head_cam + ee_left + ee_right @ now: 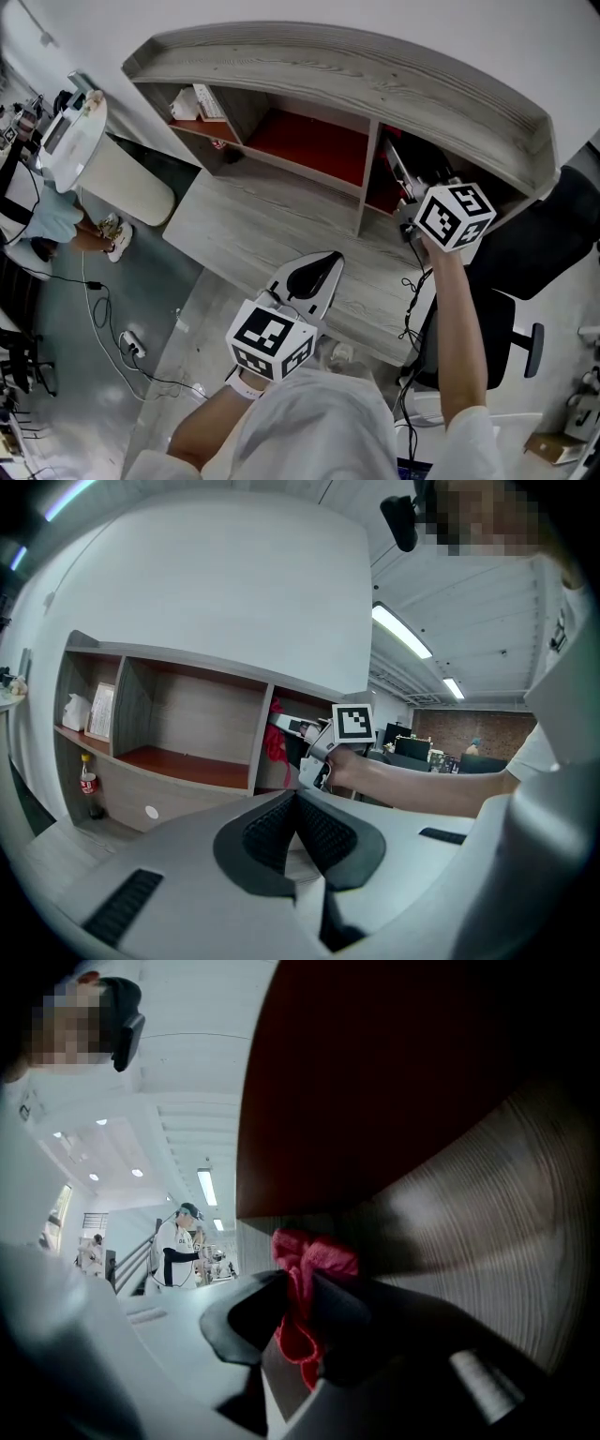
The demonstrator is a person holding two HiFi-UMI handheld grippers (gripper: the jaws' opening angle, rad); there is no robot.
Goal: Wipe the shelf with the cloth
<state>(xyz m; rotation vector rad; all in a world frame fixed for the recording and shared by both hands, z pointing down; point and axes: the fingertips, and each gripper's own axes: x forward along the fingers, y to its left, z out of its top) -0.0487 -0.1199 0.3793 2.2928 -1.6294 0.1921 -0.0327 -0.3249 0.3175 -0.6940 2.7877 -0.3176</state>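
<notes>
The grey wooden shelf has reddish boards in its compartments. My right gripper reaches into the right-hand compartment and is shut on a red cloth. In the right gripper view the gripper holds the cloth bunched close to the wood-grain wall under a dark red board. The left gripper view shows the cloth at that compartment's mouth. My left gripper hangs over the desk surface, shut with nothing in it.
The left compartment holds a white box and papers; a small bottle stands below. A black office chair is at the right, a white round table at the left, cables on the floor.
</notes>
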